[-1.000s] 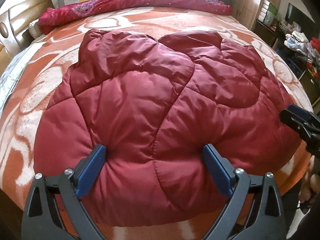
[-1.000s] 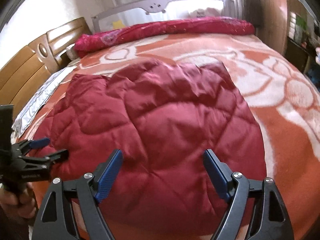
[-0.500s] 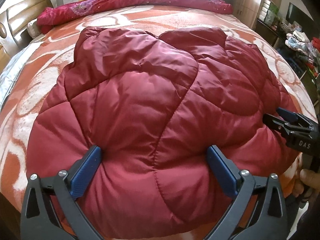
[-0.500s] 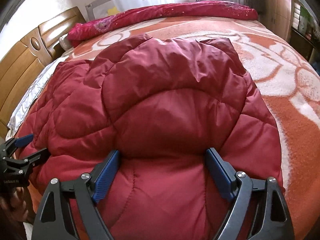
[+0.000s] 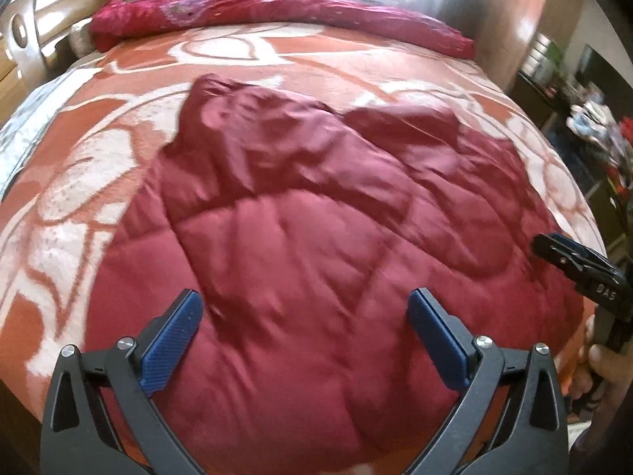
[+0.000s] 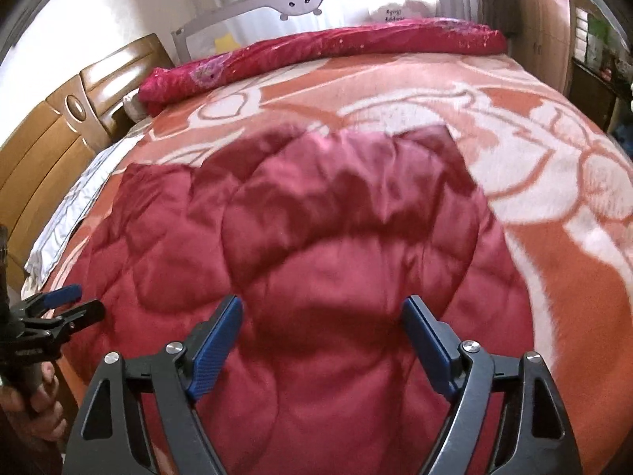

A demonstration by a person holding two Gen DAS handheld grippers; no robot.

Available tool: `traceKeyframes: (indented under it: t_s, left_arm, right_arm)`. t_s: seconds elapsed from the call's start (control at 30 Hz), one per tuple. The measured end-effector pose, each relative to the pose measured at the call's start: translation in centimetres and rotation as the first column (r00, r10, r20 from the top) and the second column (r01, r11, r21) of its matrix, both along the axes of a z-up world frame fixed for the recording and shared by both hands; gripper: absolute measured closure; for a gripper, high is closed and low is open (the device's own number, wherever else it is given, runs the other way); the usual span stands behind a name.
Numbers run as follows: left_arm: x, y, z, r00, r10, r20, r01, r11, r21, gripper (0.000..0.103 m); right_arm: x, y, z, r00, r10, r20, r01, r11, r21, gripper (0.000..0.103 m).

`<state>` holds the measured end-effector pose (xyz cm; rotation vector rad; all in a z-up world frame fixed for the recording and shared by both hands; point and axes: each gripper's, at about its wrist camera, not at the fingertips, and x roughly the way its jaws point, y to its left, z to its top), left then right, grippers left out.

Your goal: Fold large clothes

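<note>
Because the red puffy jacket (image 5: pixel 316 245) on the bed (image 5: pixel 277 59) looks soft, light and slippery, grab its near edge. The left gripper (image 5: pixel 304 336) and right gripper (image 6: pixel 320 340) gape wide, holding nothing.

Bed (image 6: pixel 573 261) w/ orange-and-white patterned blanket on top. Dark red quilted coat (image 5: pixel 316 245) lies spread flat on blanket, near front edge. Rolled crimson quilt (image 6: pixel 356 45) runs along far side; white pillow (image 6: pixel 132 105) beside its left end, by wooden headboard (image 6: pixel 59 138).
</note>
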<state>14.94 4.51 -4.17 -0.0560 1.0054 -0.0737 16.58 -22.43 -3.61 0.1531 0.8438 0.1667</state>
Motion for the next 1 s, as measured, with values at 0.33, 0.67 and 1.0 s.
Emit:
traceKeyframes:
  t_s: [0.33,0.67,1.0]
  left_arm:
    - [4.5,1.2,-2.6,0.995,0.04,-0.087,-0.04,0.999,0.007,0.0]
    - [5.4,1.2,-3.4,0.995,0.038,-0.097,-0.036,0.999,0.018,0.0]
    - [5.3,1.0,-3.4,0.995,0.036,-0.088,-0.035,0.999,0.021,0.0]
  right_arm:
    - [5.7,-1.4,-3.3,0.994,-0.039,-0.106,0.038,0.999,-0.013,0.02]
    - [1.9,-1.4,-0.7,0.998,-0.048,-0.049,0.049,0.999,0.011,0.026]
    - [3.0,-2.0,-3.6,0.996,-0.061,-0.07,0.061,0.998,-0.001,0.025]
